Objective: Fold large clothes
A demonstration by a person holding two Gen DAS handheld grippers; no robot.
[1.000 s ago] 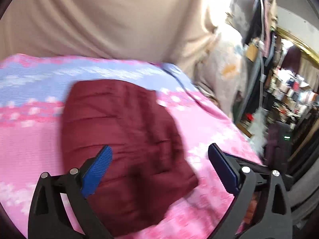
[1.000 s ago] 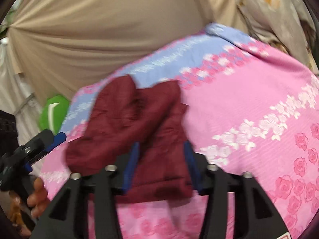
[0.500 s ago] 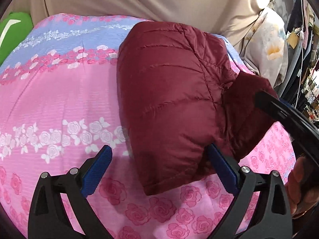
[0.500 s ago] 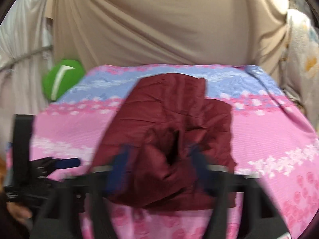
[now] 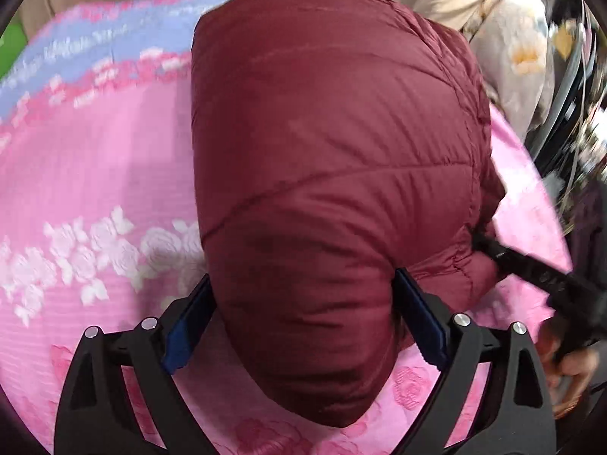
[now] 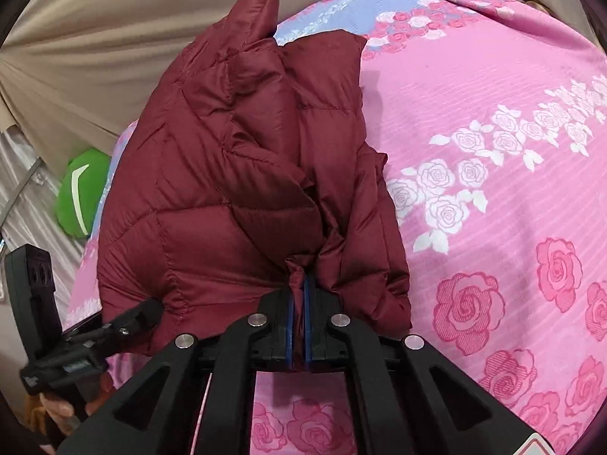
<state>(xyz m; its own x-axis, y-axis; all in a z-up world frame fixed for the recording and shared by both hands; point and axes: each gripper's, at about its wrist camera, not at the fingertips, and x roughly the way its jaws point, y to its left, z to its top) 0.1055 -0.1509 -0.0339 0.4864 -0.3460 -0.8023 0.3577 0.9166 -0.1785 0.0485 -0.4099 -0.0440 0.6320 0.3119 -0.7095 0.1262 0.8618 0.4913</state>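
A maroon quilted puffer jacket point(image 6: 227, 189) lies bunched on a pink rose-print bedspread point(image 6: 493, 151). My right gripper point(image 6: 297, 284) is shut on a pinched fold at the jacket's near edge. In the left wrist view the jacket point(image 5: 334, 132) fills the middle, and its near end bulges between the wide blue pads of my left gripper point(image 5: 301, 288), which stands open around it. The right gripper point(image 5: 489, 246) bites into the jacket's right side there. In the right wrist view the left gripper point(image 6: 148, 311) sits at the jacket's lower left corner.
A beige curtain point(image 6: 95, 38) hangs behind the bed. A green cushion point(image 6: 79, 193) sits at the far left beside the bedspread. Hands hold the gripper handles point(image 5: 569, 364) point(image 6: 57, 409). Cluttered shelves point(image 5: 576, 106) stand to the right of the bed.
Both grippers have come down to the jacket. The right jaws closed on a fold of it. The jacket's near end now sits between the left jaws, which stay wide.
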